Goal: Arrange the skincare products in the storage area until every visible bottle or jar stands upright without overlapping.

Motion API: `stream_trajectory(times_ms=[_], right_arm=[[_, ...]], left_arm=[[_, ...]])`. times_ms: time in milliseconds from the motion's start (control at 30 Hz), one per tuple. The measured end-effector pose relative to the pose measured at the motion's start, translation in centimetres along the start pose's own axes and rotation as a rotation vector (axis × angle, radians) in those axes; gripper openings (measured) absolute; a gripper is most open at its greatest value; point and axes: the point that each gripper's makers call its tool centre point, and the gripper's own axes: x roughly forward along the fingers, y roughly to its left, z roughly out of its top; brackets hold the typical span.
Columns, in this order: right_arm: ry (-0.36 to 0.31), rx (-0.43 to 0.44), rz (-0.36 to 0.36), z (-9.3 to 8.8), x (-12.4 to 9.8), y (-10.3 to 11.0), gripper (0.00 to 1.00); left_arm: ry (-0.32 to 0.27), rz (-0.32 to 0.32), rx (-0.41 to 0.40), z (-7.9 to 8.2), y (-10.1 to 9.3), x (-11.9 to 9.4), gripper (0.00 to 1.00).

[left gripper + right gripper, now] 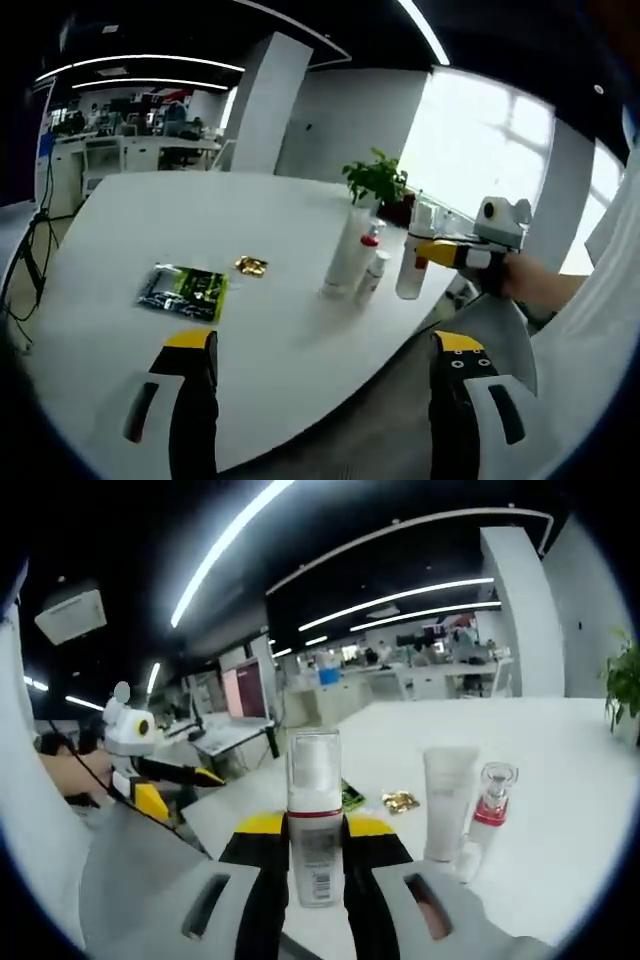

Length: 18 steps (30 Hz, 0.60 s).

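Note:
My right gripper [315, 827] is shut on a white bottle [313, 810] with a clear cap and a red band, and holds it upright. In the left gripper view that right gripper [428, 253] comes in from the right and holds the white bottle [412, 268] at the table's near edge. Beside it stand a tall white tube [347, 256], a bottle with a red collar [371, 240] and a small white bottle [371, 278]. The same tube [447, 800], red-collared bottle [490, 798] and small bottle [467, 861] stand right of my right jaws. My left gripper [320, 345] is open over the table, holding nothing.
A green and black packet [183, 292] and a gold wrapper [250, 265] lie flat on the white table [150, 210]. A potted plant [378, 182] stands at the far edge. The left gripper [165, 785] and a person's hand show at left in the right gripper view. Office desks fill the background.

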Motion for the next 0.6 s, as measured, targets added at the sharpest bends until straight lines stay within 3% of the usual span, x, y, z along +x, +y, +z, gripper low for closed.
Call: stream_trajectory(times_ms=[400,600], right_arm=[[0.031,-0.017,-0.008,-0.5,0.1,0.1,0.19],[0.051,-0.027,0.073,-0.8,0.3,1.5,0.19]], left_arm=[[-0.013,-0.087,0.064,1.9,-1.1,0.4,0.80],[0.018,-0.224,0.163,2.7,-3.5,1.2,0.79]])
